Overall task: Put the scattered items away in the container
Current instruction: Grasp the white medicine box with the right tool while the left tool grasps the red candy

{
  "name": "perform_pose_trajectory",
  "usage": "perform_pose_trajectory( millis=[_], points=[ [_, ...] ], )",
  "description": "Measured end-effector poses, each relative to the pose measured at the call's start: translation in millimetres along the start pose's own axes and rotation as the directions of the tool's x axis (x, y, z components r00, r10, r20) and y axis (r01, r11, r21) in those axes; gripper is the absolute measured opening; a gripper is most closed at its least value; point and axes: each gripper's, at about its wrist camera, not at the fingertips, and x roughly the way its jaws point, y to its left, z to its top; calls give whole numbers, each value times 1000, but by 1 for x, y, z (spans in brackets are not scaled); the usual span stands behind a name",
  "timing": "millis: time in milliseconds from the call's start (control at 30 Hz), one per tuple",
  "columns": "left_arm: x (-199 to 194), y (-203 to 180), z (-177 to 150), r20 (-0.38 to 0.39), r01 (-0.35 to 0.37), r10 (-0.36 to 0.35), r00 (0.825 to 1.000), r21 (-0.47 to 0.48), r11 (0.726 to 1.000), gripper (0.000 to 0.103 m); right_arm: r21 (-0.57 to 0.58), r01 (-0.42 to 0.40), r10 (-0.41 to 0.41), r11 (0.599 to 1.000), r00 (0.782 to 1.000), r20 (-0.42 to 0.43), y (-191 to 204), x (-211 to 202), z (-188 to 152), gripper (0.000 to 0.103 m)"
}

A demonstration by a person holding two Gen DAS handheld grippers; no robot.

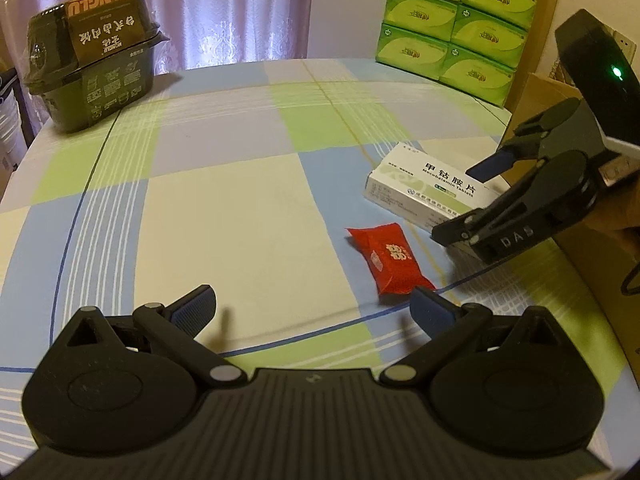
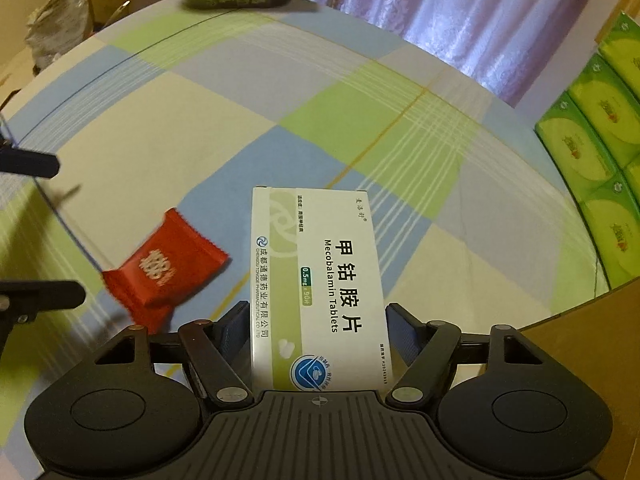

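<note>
White medicine box point(image 2: 320, 288) sits between right hand-held gripper point(image 2: 316, 332) fingers.

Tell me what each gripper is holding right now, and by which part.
The left gripper is open and holds nothing. The right gripper straddles the near end of the white tablet box, a finger along each long side; whether it is clamped cannot be told.

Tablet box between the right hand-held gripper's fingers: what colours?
White with green bands, black lettering; clearest in the right wrist view.

Green tissue packs point(image 1: 452, 28) stacked; lilac curtain point(image 1: 224, 8) behind.
</note>
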Motion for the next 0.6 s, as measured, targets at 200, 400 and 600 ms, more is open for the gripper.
perform_pose_trajectory(
  millis=[200,400,600],
  points=[
    [-10,8,-7,-24,21,-21,1000,-2,1000,101,-68,-37,38,997,999,9,31,-10,-8,74],
    [-34,11,-24,-59,51,-53,997,-26,998,101,-117,-88,90,989,996,15,73,-29,-29,74],
    [-60,0,-51,-70,92,-96,993,-60,994,101,-125,-136,140,983,990,23,117,-52,-60,74]
  ],
)
